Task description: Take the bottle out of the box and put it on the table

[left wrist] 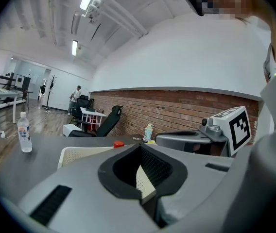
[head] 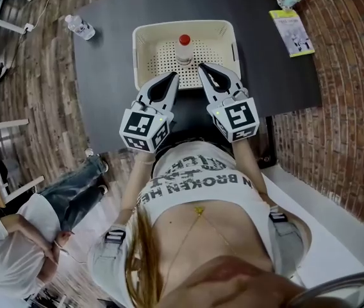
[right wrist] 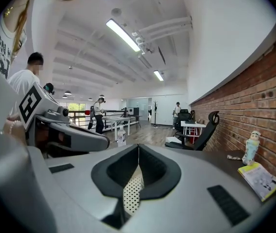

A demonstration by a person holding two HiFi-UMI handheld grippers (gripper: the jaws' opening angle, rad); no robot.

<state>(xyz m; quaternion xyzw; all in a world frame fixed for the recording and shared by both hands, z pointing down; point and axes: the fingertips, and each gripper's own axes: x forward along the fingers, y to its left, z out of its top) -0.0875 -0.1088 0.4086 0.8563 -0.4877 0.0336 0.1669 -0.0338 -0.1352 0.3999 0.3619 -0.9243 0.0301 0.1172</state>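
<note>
Bottle [head: 184,50], red cap: 1, upright inside cream perforated box [head: 145,63] on dark table [head: 105,82]. Left gripper [head: 173,76], right gripper [head: 202,67]: 2, jaws pressed together, holding nothing, tips over the box's near side, bottle just beyond them. Second bottle [head: 79,26]: 1, upright at the table's far left. Booklet [head: 292,32]: 1, far right.

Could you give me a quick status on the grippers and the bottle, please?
Left gripper and right gripper both shut, empty, at the near rim of the box. Bottle upright inside, not gripped. Nothing blocking it.
</note>
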